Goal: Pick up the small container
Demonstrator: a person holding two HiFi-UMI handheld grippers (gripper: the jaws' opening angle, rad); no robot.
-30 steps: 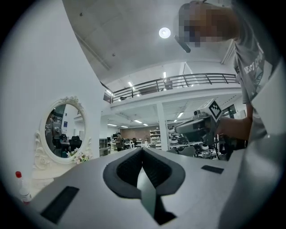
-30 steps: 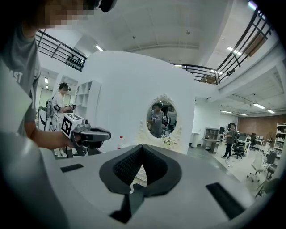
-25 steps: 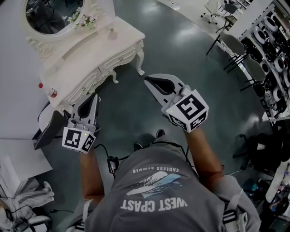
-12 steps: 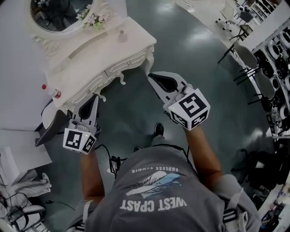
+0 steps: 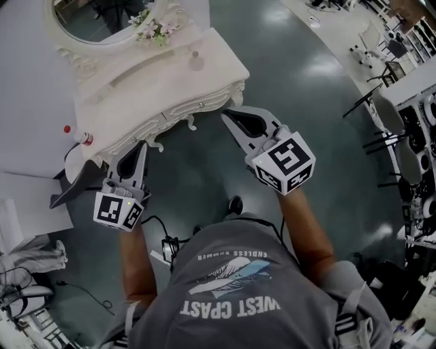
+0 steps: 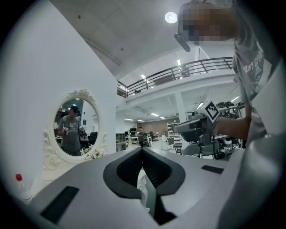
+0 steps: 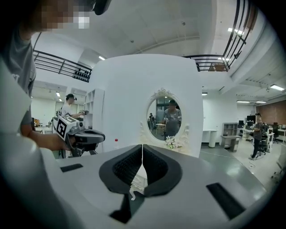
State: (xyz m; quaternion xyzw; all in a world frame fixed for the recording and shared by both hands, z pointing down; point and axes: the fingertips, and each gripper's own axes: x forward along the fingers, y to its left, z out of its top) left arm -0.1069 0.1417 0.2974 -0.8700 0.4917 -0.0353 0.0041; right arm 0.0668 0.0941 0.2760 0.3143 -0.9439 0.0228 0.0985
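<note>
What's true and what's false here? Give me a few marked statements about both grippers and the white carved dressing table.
1. The right gripper is closed on nothing. True.
2. The left gripper holds the small pale container. False: its jaws are shut and empty; the container stands on the white carved dressing table.
3. Pale flowers sit below the oval mirror. True.
4. The red-capped bottle stands at the table end nearer the right gripper. False: nearer the left gripper.
</note>
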